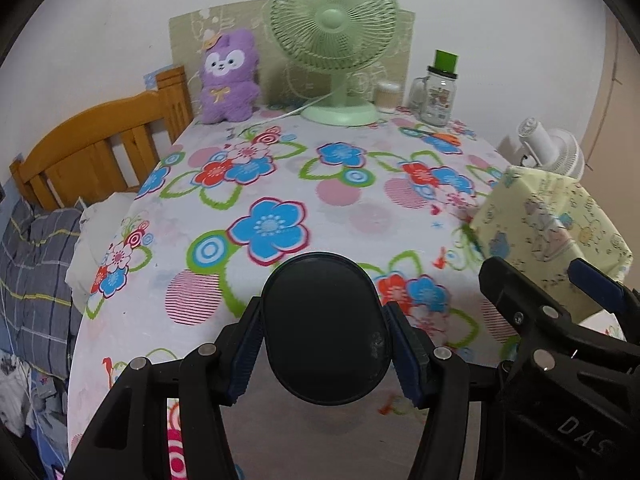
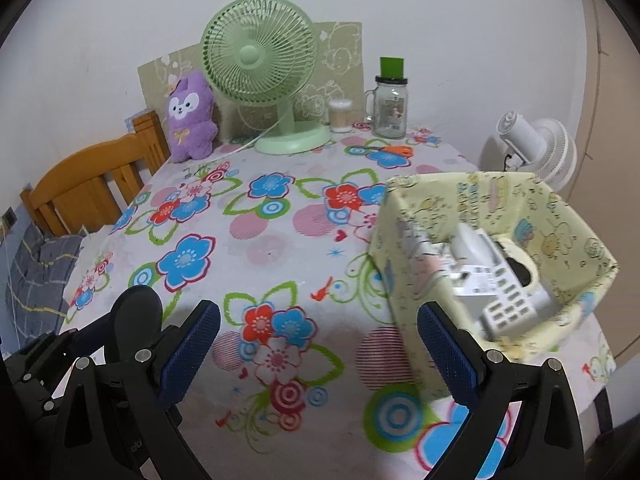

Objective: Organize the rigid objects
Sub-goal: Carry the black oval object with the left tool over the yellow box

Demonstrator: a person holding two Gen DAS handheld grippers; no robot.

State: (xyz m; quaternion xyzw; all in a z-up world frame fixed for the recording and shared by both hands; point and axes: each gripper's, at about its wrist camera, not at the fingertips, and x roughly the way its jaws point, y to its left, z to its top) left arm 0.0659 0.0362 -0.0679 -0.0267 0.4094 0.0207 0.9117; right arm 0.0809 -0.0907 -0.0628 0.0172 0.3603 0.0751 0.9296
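Black oval case [image 1: 326, 330] sat pinched in the left gripper [image 1: 326, 344] above the flowery tablecloth [image 1: 280, 168]; the right gripper [image 2: 320, 356] was spread wide, holding nothing. Only the right view looked inside the yellow box [image 2: 560, 216], where a white remote [image 2: 508, 300] and a tape roll [image 2: 520, 264] lay. A green fan [image 2: 260, 56], a purple plush [image 2: 190, 118] and a glass jar [image 2: 390, 108] stood at the back.

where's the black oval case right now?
Clamped in the left gripper, the black oval case hangs over the near table edge in the left wrist view, left of the yellow box.
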